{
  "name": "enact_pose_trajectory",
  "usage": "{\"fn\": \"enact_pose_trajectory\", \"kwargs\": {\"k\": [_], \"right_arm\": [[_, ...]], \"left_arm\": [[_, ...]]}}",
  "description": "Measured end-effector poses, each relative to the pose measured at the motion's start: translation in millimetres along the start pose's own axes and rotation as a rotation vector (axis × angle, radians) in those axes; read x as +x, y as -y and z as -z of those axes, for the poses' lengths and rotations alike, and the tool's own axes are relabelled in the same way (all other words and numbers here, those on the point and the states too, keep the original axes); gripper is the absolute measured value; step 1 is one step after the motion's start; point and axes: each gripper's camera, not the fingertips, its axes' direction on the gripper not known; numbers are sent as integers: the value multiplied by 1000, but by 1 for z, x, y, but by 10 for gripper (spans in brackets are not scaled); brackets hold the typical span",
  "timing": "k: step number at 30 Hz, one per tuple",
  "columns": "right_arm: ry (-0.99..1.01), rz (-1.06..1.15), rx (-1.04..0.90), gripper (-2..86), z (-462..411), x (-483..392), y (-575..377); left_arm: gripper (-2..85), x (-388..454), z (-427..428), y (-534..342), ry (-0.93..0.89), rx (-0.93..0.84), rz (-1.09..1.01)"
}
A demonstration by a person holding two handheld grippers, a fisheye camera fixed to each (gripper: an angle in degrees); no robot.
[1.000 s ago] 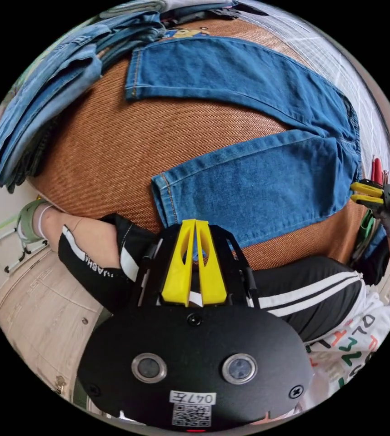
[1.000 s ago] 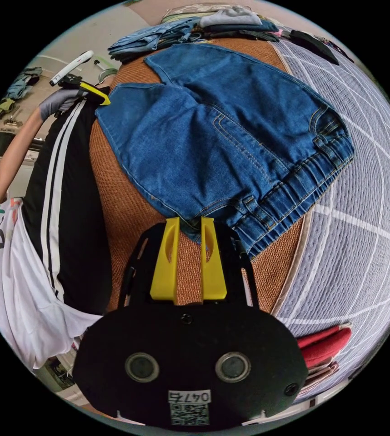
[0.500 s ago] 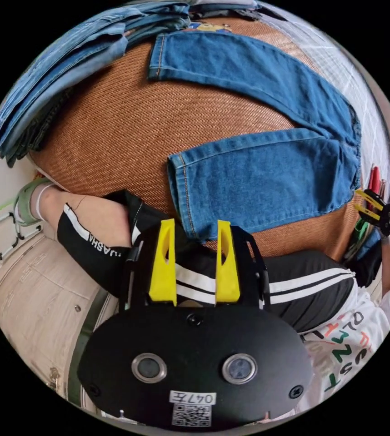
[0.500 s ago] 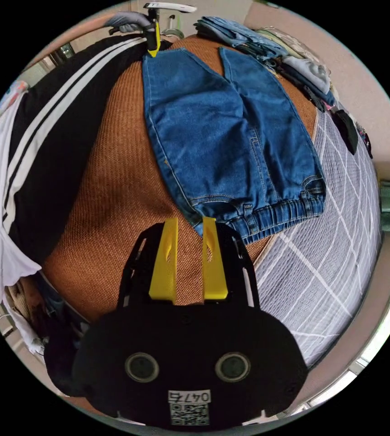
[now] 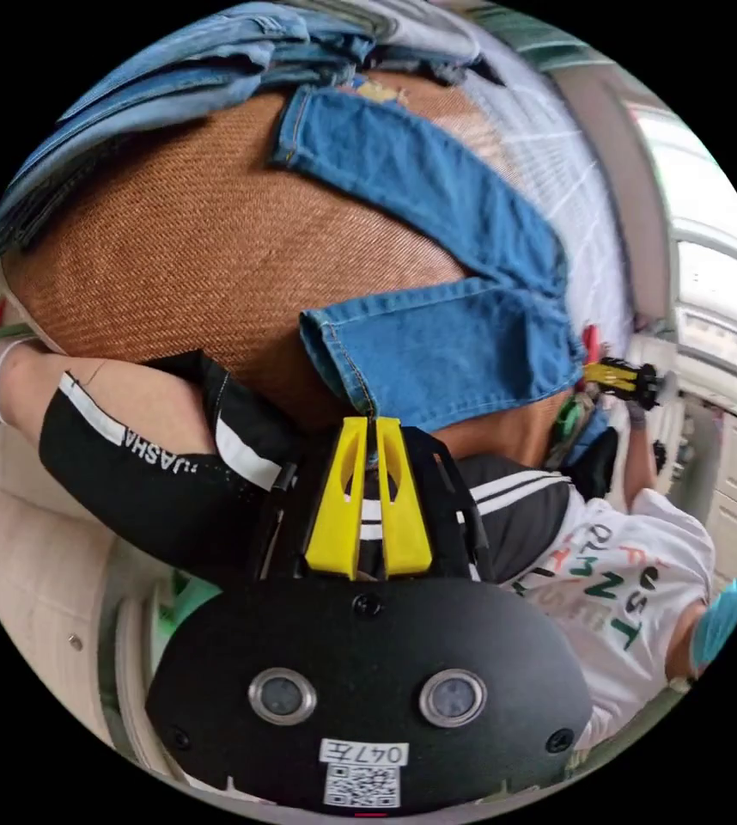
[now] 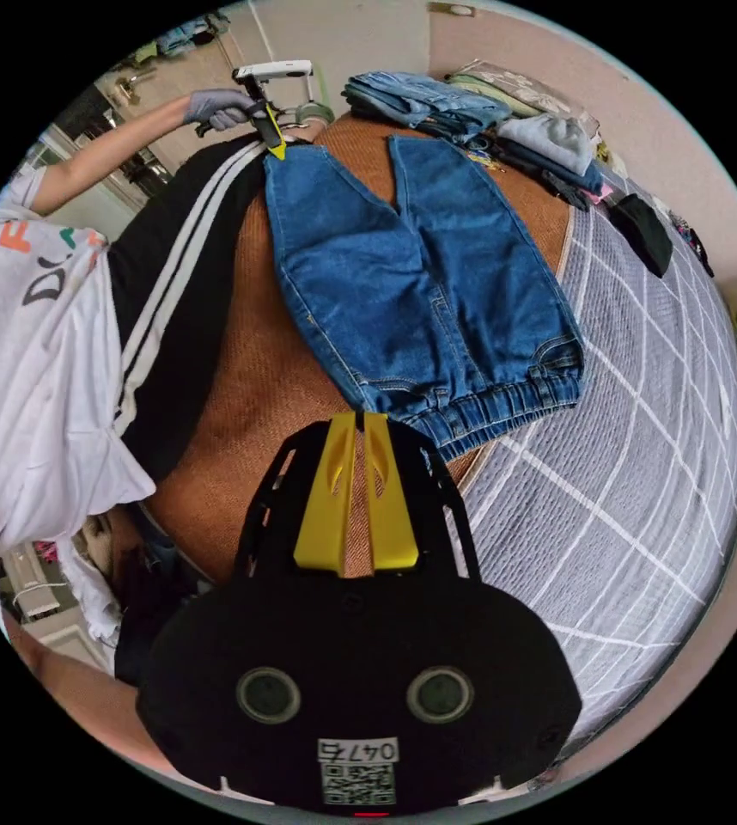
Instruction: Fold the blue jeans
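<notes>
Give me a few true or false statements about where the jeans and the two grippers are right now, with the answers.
1. The blue jeans lie spread flat on a brown woven mat. True.
2. The left gripper has its jaws closed at the hem of one jeans leg. True.
3. The right gripper is at a leg hem. False: it is at the elastic waistband corner.
4. The jeans' legs are already folded one over the other. False: they lie apart, side by side.
5. A stack of folded denim sits beyond the leg hems. True.
</notes>
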Motion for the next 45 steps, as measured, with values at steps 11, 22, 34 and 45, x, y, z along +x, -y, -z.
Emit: {"fn": "enact_pose_trajectory", "kwargs": {"k": [11, 22, 34, 45], "right_arm": [[441, -250, 270, 0, 20, 115, -67], [261, -788, 243, 30, -34, 155, -102], [110, -180, 349, 35, 23, -11, 102], [-74, -112, 93, 13, -2, -95, 198]], "left_arm": [[-7, -120, 25, -40, -645, 490, 195], [154, -144, -60, 36, -568, 518, 374], [127, -143, -107, -93, -376, 700, 177], [113, -171, -172, -149, -438, 712, 159]]}}
